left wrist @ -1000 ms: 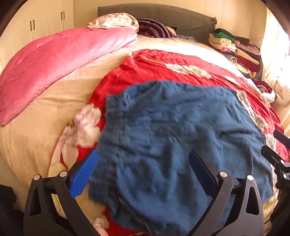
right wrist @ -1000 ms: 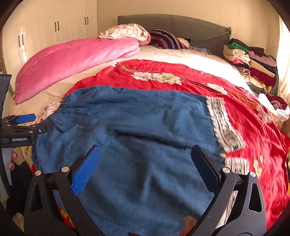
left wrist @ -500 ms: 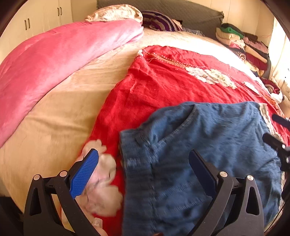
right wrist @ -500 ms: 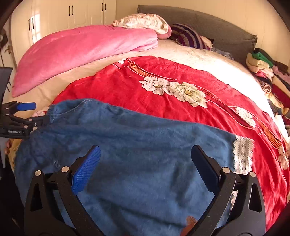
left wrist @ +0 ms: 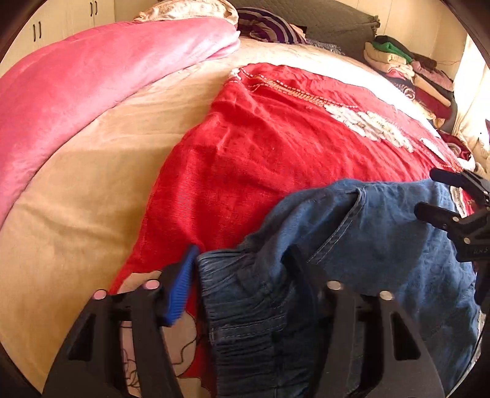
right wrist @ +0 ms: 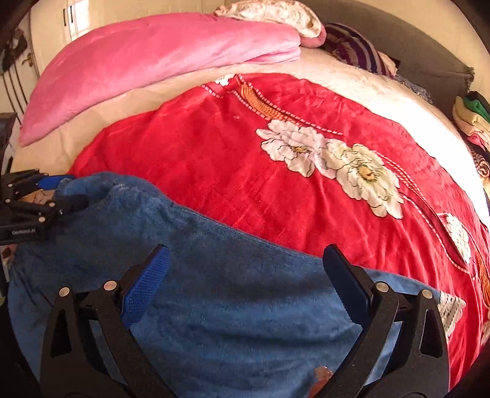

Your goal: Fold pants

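Observation:
Blue denim pants [left wrist: 382, 245] lie across a red flowered blanket [left wrist: 275, 137] on the bed. Their gathered elastic waistband [left wrist: 245, 294] sits between the fingers of my left gripper [left wrist: 245, 263], whose jaws are closing around it with a gap still left. In the right wrist view the pants [right wrist: 214, 290] spread under my right gripper [right wrist: 245, 275], which hovers wide open over the leg fabric without pinching it. The left gripper [right wrist: 58, 193] shows at the left edge at the waist end. The right gripper [left wrist: 428, 193] shows at the far right of the left wrist view.
A rolled pink quilt [left wrist: 92, 85] lies along the bed's left side on a beige sheet [left wrist: 76, 199]. Pillows [left wrist: 266, 24] rest by the grey headboard. A stack of folded clothes [left wrist: 407, 67] sits at the far right. Cupboards line the left wall.
The left gripper has come down to the waistband corner and its jaws have narrowed around it. The right gripper has shifted along the leg, still wide open. The pants sit lower in both views.

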